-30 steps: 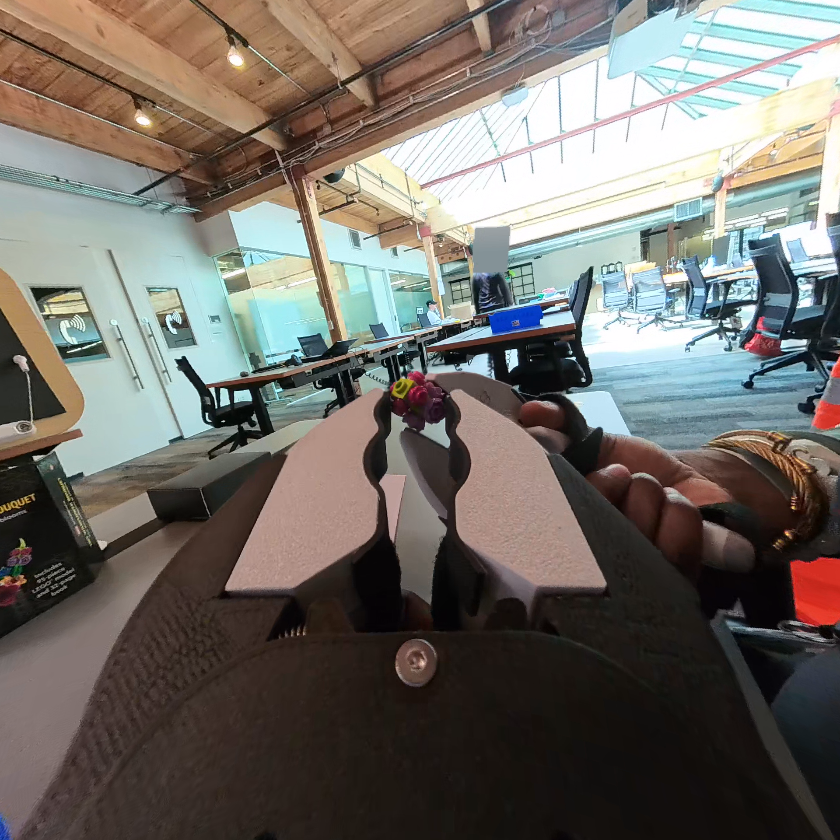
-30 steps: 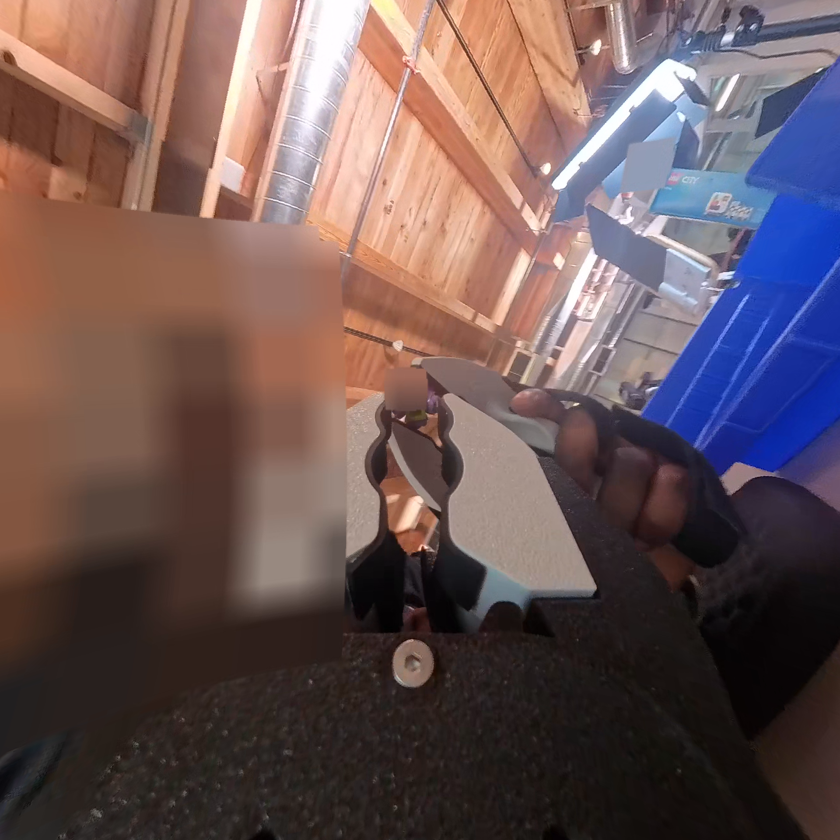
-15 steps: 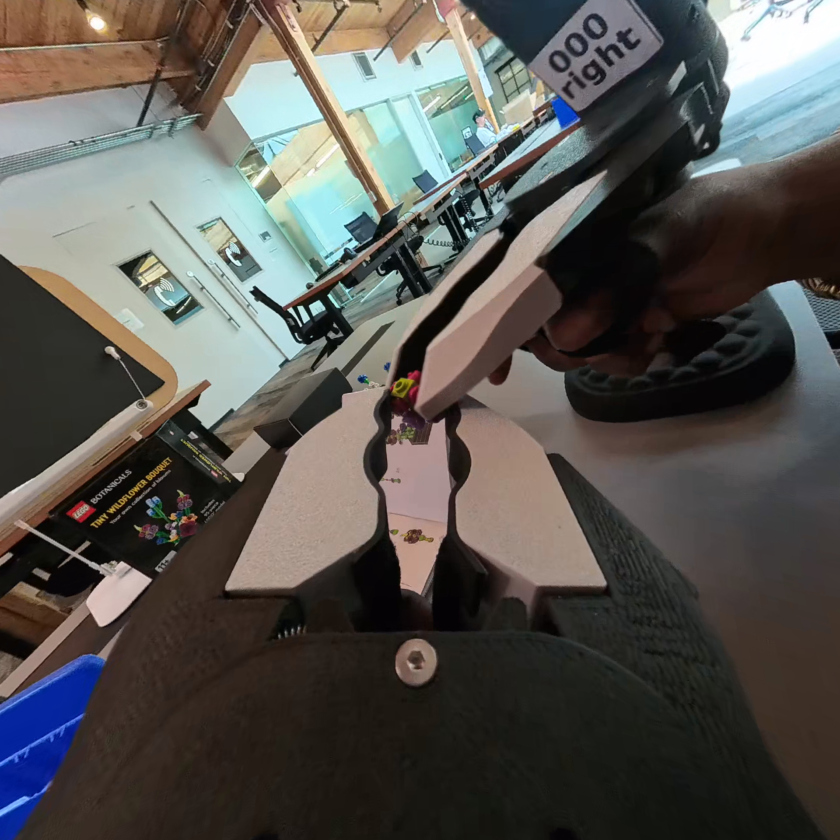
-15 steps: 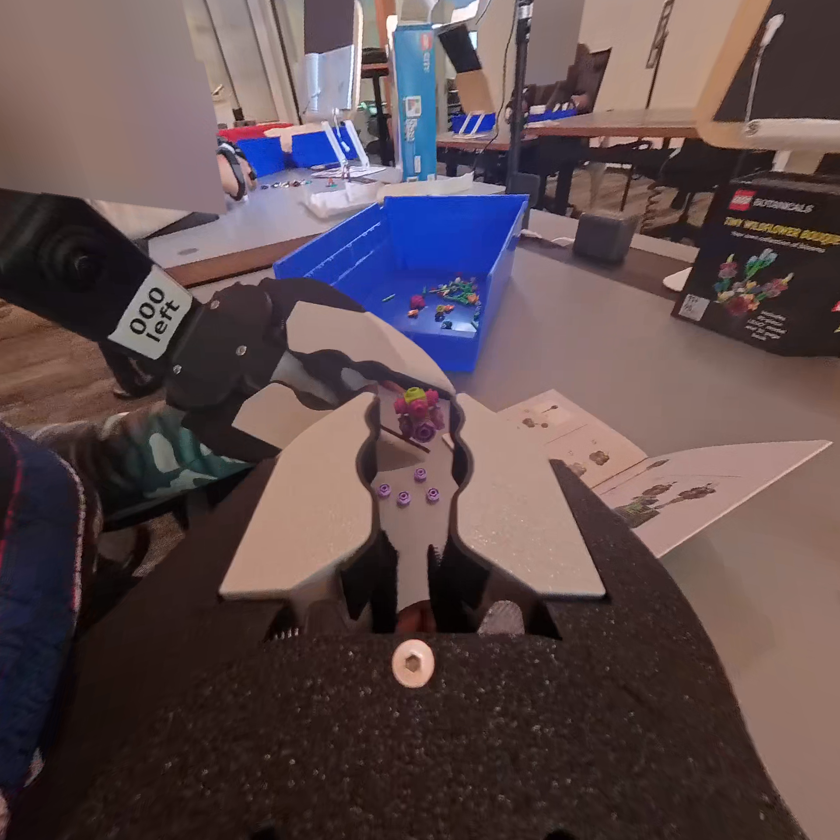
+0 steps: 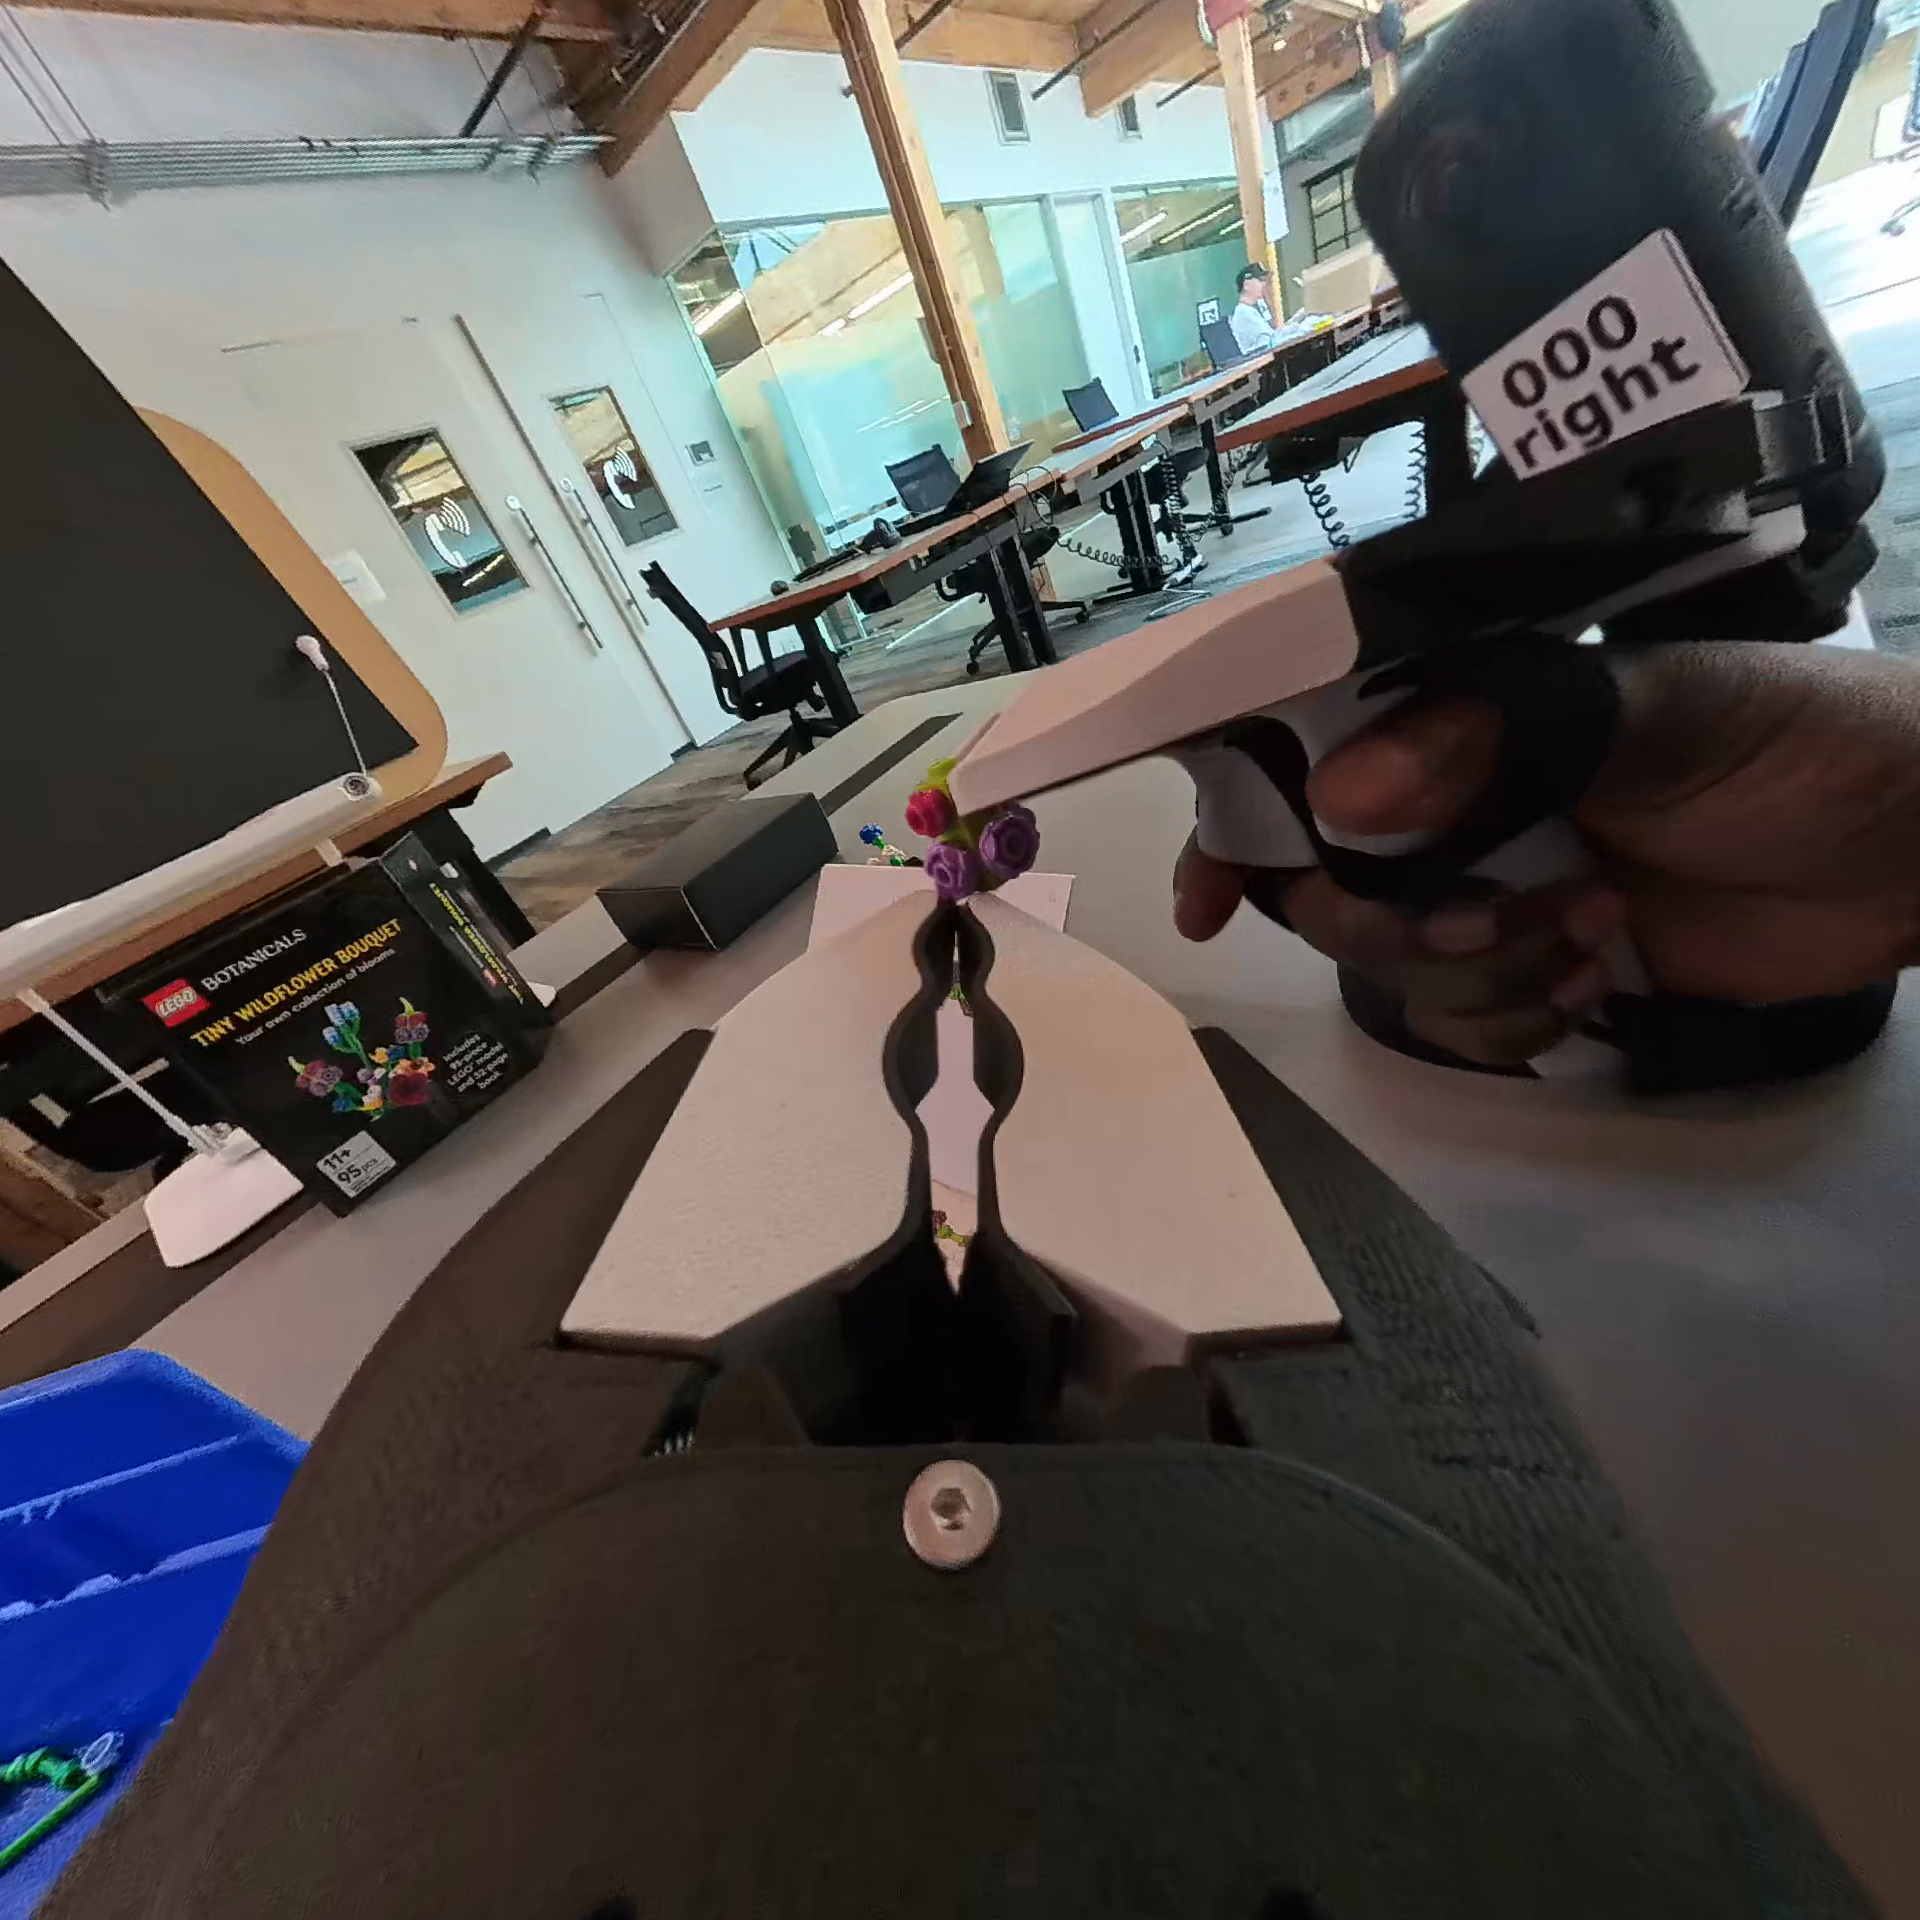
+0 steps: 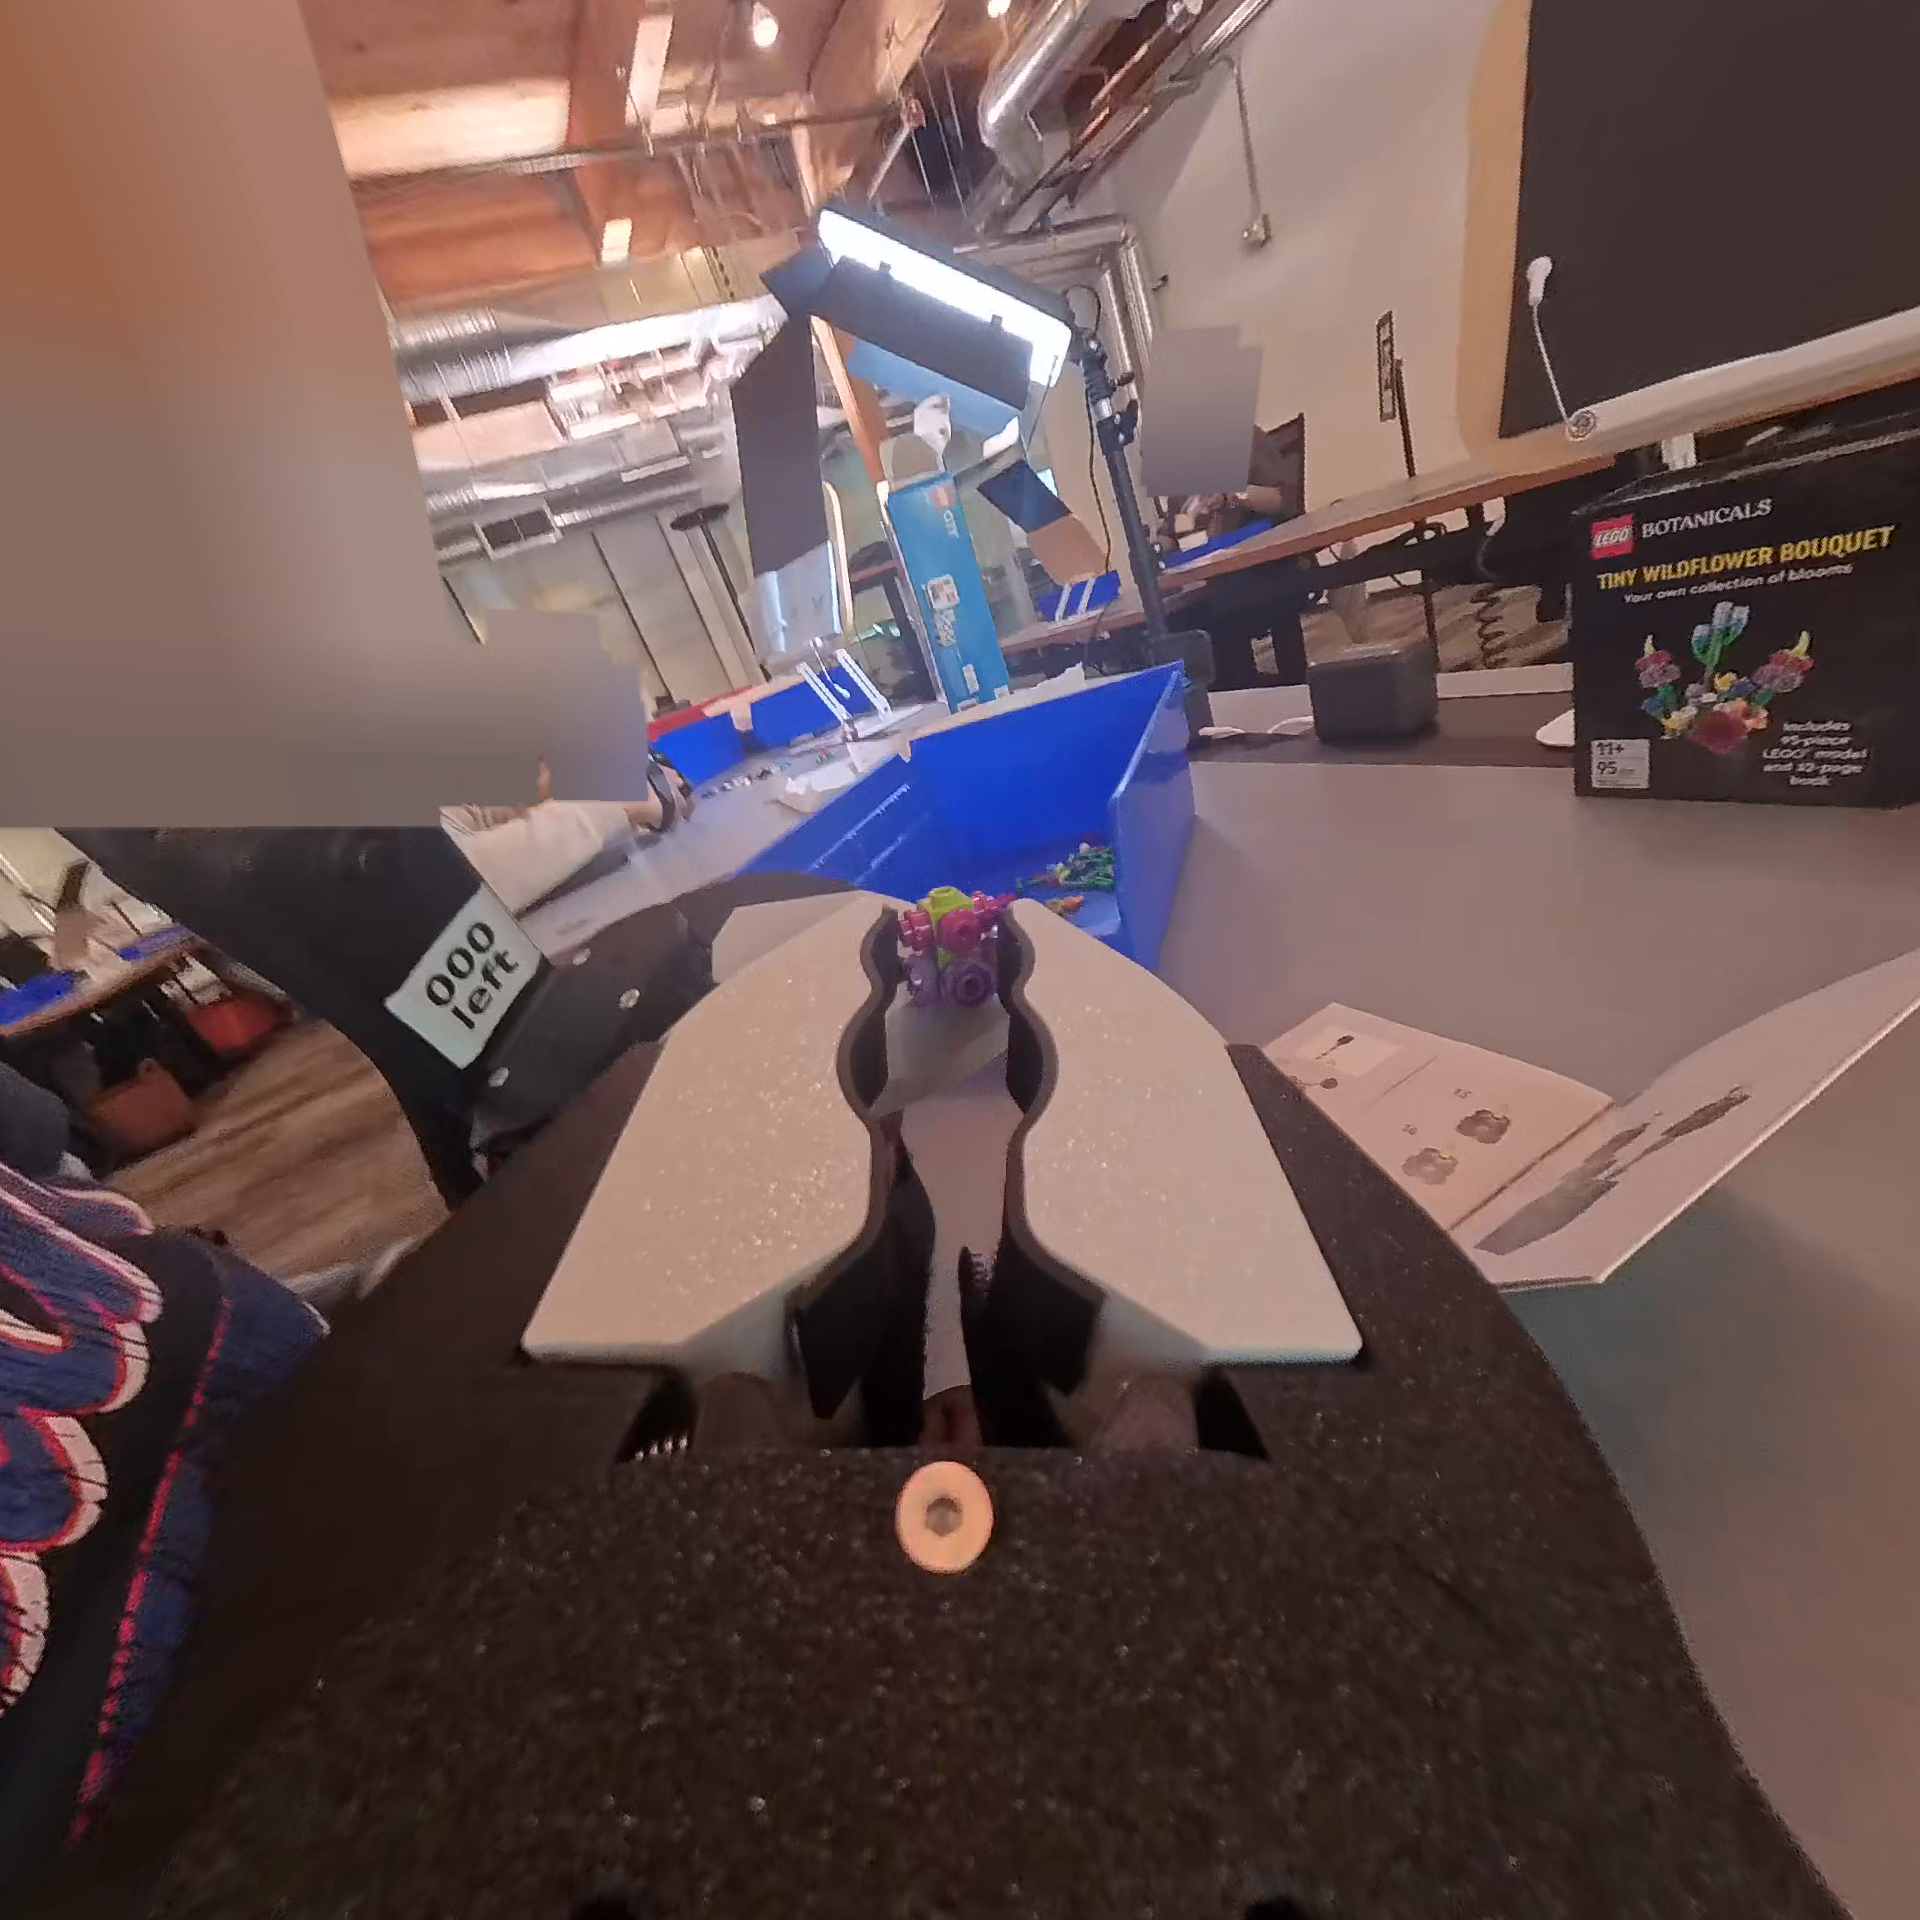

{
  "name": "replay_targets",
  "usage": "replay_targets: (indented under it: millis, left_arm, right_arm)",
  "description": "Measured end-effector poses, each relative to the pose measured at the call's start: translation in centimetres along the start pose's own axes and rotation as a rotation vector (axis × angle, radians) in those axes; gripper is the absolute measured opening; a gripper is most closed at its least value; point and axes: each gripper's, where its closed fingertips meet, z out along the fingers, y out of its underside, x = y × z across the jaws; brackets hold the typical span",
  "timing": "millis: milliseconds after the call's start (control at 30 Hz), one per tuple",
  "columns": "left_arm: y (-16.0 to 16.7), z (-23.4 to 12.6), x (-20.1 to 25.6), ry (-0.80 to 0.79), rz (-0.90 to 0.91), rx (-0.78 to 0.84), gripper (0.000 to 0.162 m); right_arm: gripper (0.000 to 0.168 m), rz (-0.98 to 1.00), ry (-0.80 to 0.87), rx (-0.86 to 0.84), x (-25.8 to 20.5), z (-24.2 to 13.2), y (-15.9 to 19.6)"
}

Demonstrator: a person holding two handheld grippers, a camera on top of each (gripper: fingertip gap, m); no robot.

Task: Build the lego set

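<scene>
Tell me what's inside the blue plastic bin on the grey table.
The blue plastic bin holds small loose green and mixed-colour Lego pieces at its near end. The right gripper and the flower cluster it grips hide the remaining floor.

Half hidden under the right gripper — the flower cluster. Cut off by the edge: blue bin, black box. Too small to tell — loose pieces inside.

Bare grey table lies between the blue bin, open booklet and black box.
</scene>
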Motion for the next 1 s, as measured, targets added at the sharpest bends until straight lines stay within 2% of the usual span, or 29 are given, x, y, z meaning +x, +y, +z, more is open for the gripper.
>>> replay_targets:
  millis: [200,300,433,533,633,1000]
  left_arm:
    - [0.2,0.0,0.2,0.007,0.046,-0.015,0.002]
    - [1.2,-0.4,-0.2,0.012,0.064,-0.09,0.019]
    - [2.1,-2.8,-3.3,-0.052,-0.013,-0.133,0.022]
    - [2.2,-4.2,-5.4,-0.108,-0.051,-0.119,0.021]
    - [2.3,-4.6,-6.1,-0.135,-0.02,-0.12,0.021]
    - [2.7,-4.9,-6.0,-0.15,-0.043,-0.097,0.021]
  right_arm:
    - [0.017,-0.111,0.028,-0.113,0.3,-0.2,0.6]
    - [0.017,-0.093,0.079,-0.17,1.2,-1.1,1.3]
    - [0.017,-0.217,0.215,-0.525,3.0,-3.2,6.7]
    - [0.017,-0.289,0.272,-0.644,3.7,-3.2,8.9]
    - [0.017,-0.256,0.297,-0.699,4.1,-2.9,10.3]
    - [0.018,-0.202,0.36,-0.812,5.0,-3.6,11.9]
